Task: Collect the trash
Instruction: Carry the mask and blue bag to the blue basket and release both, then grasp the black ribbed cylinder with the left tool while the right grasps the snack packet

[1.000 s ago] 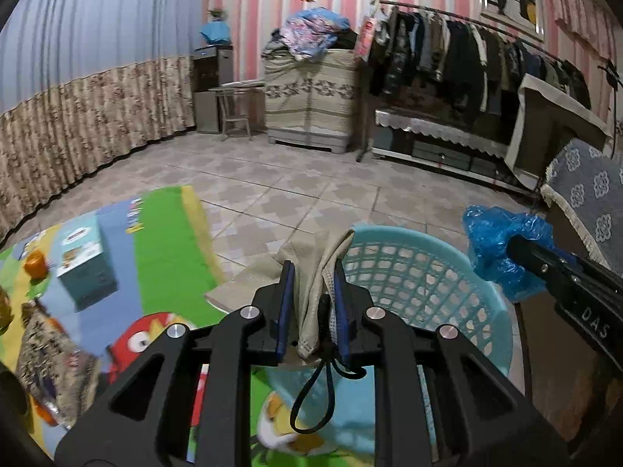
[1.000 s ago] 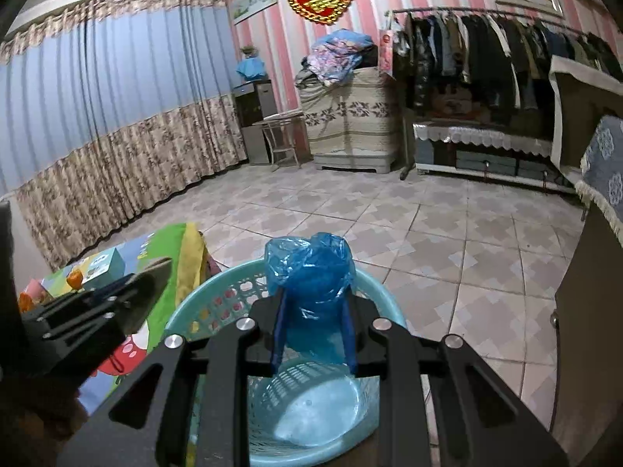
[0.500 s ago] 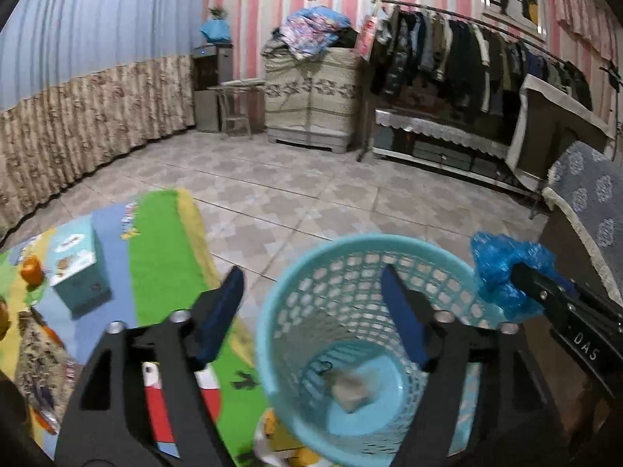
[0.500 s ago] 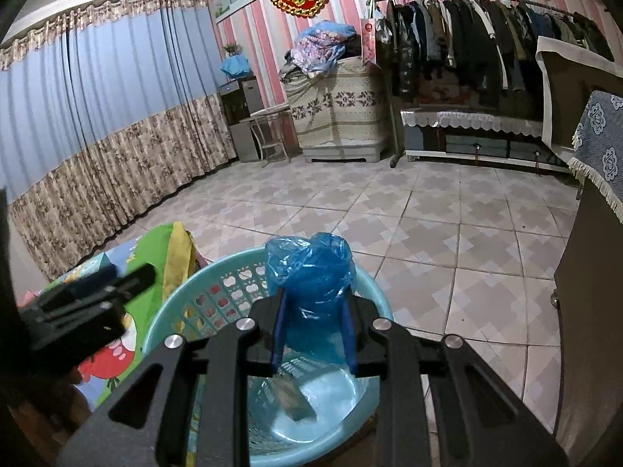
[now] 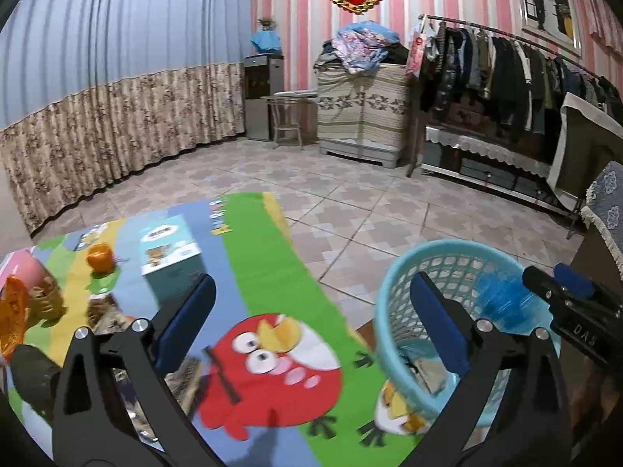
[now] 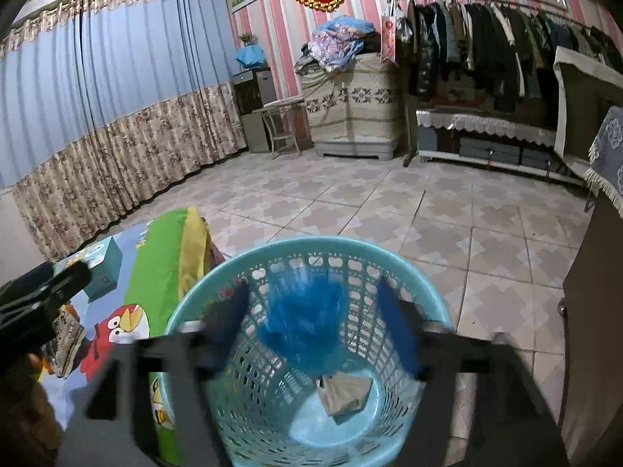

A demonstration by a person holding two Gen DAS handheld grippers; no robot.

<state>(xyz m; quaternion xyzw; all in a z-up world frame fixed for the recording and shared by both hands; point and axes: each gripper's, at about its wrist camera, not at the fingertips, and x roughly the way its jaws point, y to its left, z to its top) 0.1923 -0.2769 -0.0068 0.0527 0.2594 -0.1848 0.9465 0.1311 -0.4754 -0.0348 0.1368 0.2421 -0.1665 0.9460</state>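
Basket [image 6: 311,245] sits right under my right gripper [image 6: 319,330], its pale blue rim ringing the view. My right jaws are opening now, and the blue plastic bag [image 6: 307,327] hangs blurred between them, clear of both pads, inside the basket's mouth. Below it, on the basket floor, lies a crumpled beige scrap [image 6: 344,391].

My left gripper [image 5: 311,319] is spread wide and opening too, nothing between its pads. Straight under it is the cartoon-bird mat [image 5: 272,366] covering the desk; the basket [image 5: 393,311] stands just off my right-hand finger [image 5: 440,327], with the blue bag [image 5: 502,299] a smear at its far side, next to my other gripper's tip.

Off to the left of my left gripper more bits wait on the mat: a teal tissue box [image 5: 171,249] ahead, an orange fruit [image 5: 100,258] beside it, a patterned wrapper [image 5: 103,311] close by my left-hand finger, and an orange packet [image 5: 13,323] at the far edge.
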